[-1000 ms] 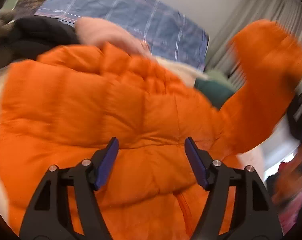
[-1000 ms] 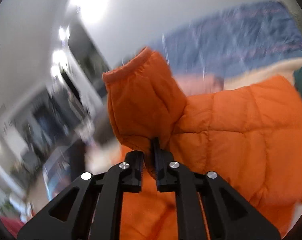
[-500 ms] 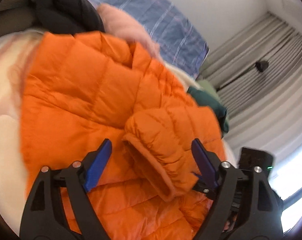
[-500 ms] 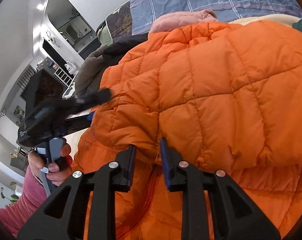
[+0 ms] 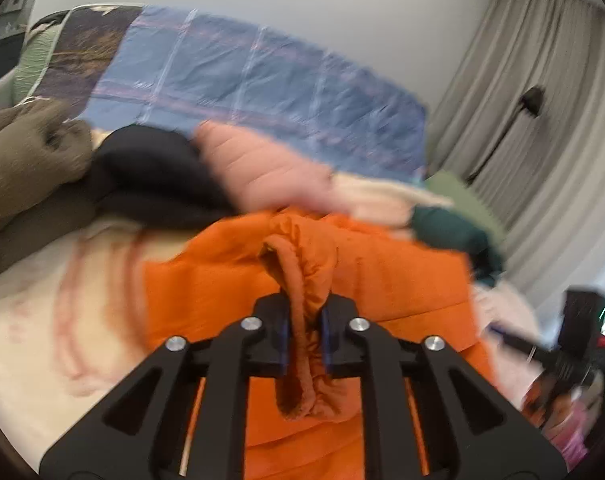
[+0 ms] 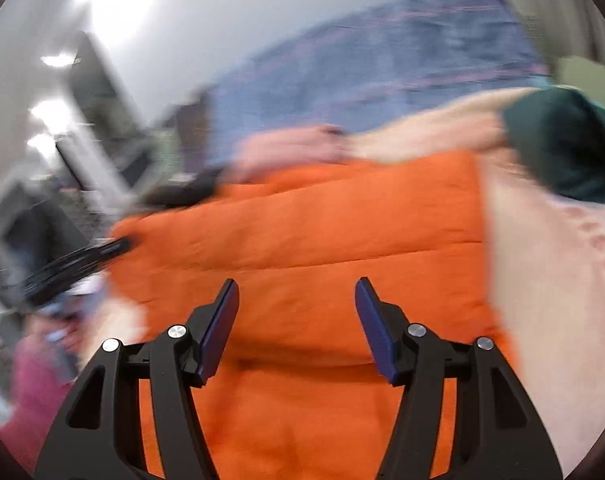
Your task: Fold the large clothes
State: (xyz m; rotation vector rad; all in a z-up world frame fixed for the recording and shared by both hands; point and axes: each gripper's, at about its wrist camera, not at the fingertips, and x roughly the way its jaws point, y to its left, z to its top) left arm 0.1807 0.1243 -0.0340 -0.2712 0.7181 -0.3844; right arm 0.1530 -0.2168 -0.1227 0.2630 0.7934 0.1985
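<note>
L gripper (image 5: 304, 332) clamps orange jacket (image 6: 322, 232) cuff (image 5: 302, 276) at frame center, R gripper (image 6: 296, 312) wide, empty; thin pinch, cuff may slip w/ fast pull.

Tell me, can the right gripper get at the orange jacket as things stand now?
Probably yes. The right gripper is open over the orange jacket, and nothing lies between them. The left gripper holds only the cuff.

We see both views bright and evenly lit, with dark fisheye corners bending the edges. In the right wrist view, white glare (image 6: 114, 0) blows out the upper left and motion blur smears everything. The left wrist view is softer-blurred; curtains (image 5: 542, 120) upper right glow pale.
</note>
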